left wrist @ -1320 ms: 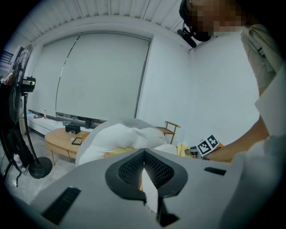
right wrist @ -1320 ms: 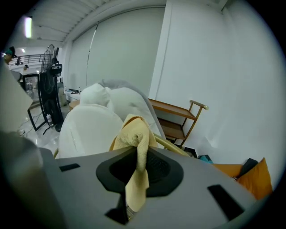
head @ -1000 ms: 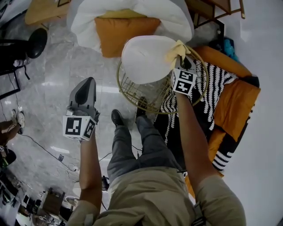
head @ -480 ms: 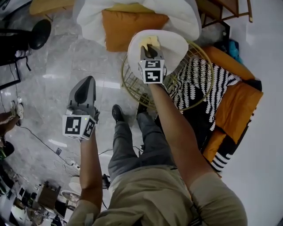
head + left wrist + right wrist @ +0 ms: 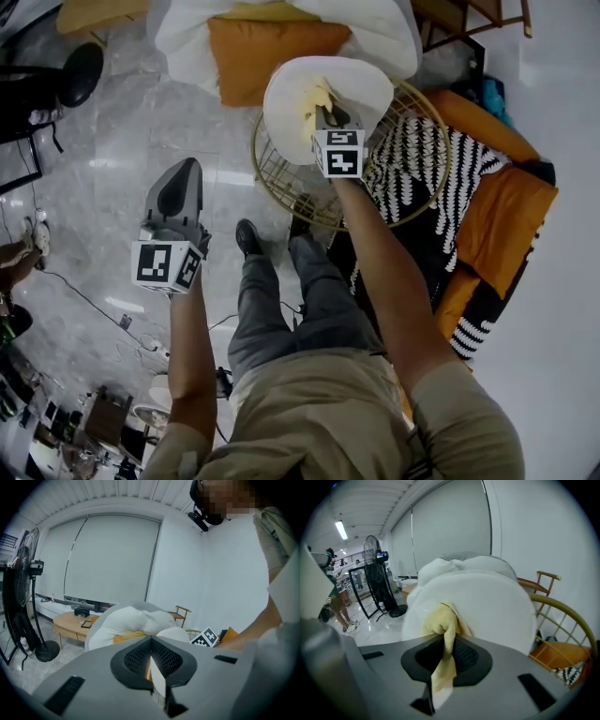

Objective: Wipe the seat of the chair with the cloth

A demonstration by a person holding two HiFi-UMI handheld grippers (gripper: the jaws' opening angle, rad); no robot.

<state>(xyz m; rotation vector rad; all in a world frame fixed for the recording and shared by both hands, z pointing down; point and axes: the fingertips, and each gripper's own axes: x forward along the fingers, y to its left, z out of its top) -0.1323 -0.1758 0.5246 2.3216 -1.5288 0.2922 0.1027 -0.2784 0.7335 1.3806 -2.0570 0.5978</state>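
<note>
The chair has a round white seat (image 5: 300, 89) inside a gold wire frame (image 5: 281, 192); the same white seat (image 5: 487, 606) fills the right gripper view. My right gripper (image 5: 328, 114) is shut on a pale yellow cloth (image 5: 314, 98), which lies pressed on the seat near its middle. The yellow cloth (image 5: 443, 623) bunches out ahead of the closed jaws. My left gripper (image 5: 178, 192) hangs over the floor to the left of the chair, jaws shut with nothing between them (image 5: 151, 660).
A white beanbag (image 5: 281, 28) with an orange cushion (image 5: 267, 52) sits behind the chair. Orange and black-and-white zigzag cushions (image 5: 497, 216) lie to the right. A standing fan (image 5: 18, 597) and a low wooden table (image 5: 70, 620) stand at the left. The person's legs (image 5: 291, 300) are below.
My right gripper has swept the cloth from the seat's right rim leftward across the seat, then slightly back toward its middle. The left gripper has stayed put.
</note>
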